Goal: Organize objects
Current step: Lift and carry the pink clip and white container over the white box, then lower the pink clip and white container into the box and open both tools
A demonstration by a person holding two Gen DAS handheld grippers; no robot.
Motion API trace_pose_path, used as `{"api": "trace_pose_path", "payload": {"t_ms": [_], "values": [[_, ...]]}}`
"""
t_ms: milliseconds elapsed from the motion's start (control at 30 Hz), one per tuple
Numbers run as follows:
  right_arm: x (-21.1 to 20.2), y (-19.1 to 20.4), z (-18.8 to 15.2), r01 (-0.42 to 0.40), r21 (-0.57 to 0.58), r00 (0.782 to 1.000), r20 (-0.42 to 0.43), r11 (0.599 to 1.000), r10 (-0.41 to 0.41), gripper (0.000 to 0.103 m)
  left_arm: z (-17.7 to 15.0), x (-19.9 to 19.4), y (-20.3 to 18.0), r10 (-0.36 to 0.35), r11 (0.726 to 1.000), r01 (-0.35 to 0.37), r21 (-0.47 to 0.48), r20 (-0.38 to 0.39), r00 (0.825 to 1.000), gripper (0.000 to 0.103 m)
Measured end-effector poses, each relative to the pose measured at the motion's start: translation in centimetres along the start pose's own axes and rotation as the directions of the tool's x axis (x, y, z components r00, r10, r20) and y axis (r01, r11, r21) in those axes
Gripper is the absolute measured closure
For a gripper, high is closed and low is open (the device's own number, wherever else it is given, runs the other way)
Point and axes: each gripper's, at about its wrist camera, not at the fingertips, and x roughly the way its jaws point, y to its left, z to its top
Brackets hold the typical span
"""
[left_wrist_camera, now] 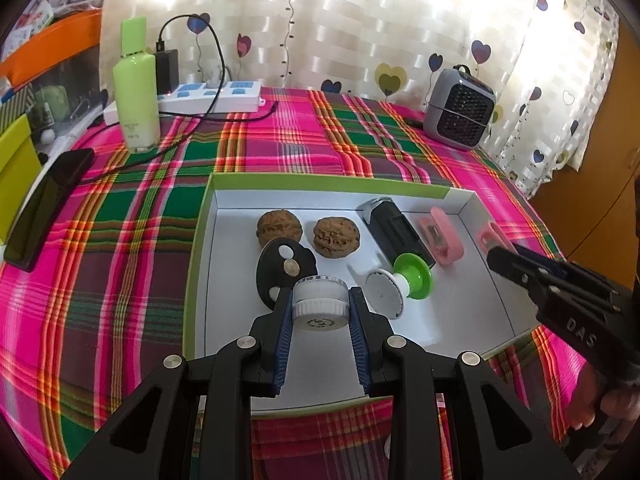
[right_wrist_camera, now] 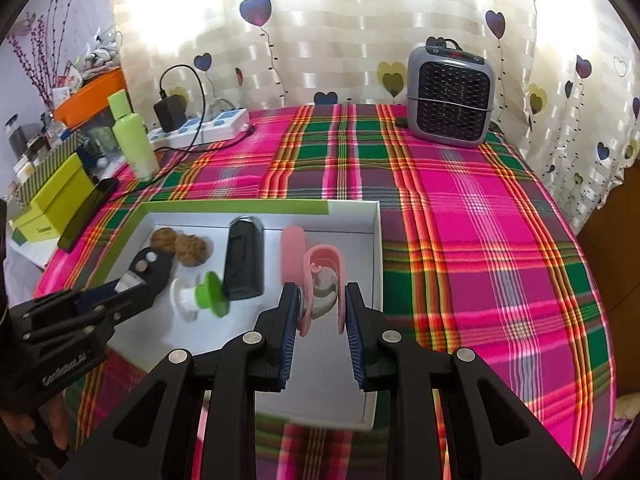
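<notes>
With the left claw [left_wrist_camera: 320, 312] clamped on a small white jar [left_wrist_camera: 319, 307] and the right claw [right_wrist_camera: 322, 308] on a pink clip [right_wrist_camera: 322, 280] over the white tray [left_wrist_camera: 460, 200] mid-tabletop, either could slip onto crowded contents.

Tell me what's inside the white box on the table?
Inside the white box: two walnuts, a black case, a pink clip, a green and white spool and a black disc. The grippers hide some of the floor.

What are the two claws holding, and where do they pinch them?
The left claw pinches a small white jar by its round sides. The right claw pinches a pink clip across its two flat outer faces.
</notes>
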Motion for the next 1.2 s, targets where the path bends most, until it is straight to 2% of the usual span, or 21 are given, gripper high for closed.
{"api": "trace_pose_path", "payload": {"t_ms": [533, 933, 1067, 1200], "values": [[2.7, -0.2, 1.6, 0.024, -0.009, 1.000, -0.019, 1.000, -0.024, 0.079, 0.4, 1.0, -0.3, 0.000, 1.000, 0.001, 0.013, -0.014, 1.000, 0.078], [3.6, -0.2, 2.5, -0.004, -0.018, 1.000, -0.029, 1.000, 0.003, 0.079, 0.5, 1.6, -0.8, -0.002, 0.999, 0.002, 0.032, -0.019, 1.000, 0.078], [3.6, 0.0, 2.3, -0.051, -0.006, 0.998, -0.038, 0.999, 0.051, 0.079, 0.5, 1.7, -0.7, 0.000, 1.000, 0.001, 0.029, -0.022, 1.000, 0.078], [3.5, 0.1, 2.3, -0.037, -0.010, 0.999, -0.029, 0.999, 0.037, 0.079, 0.5, 1.7, -0.6, 0.000, 1.000, 0.000, 0.025, -0.023, 1.000, 0.078]]}}
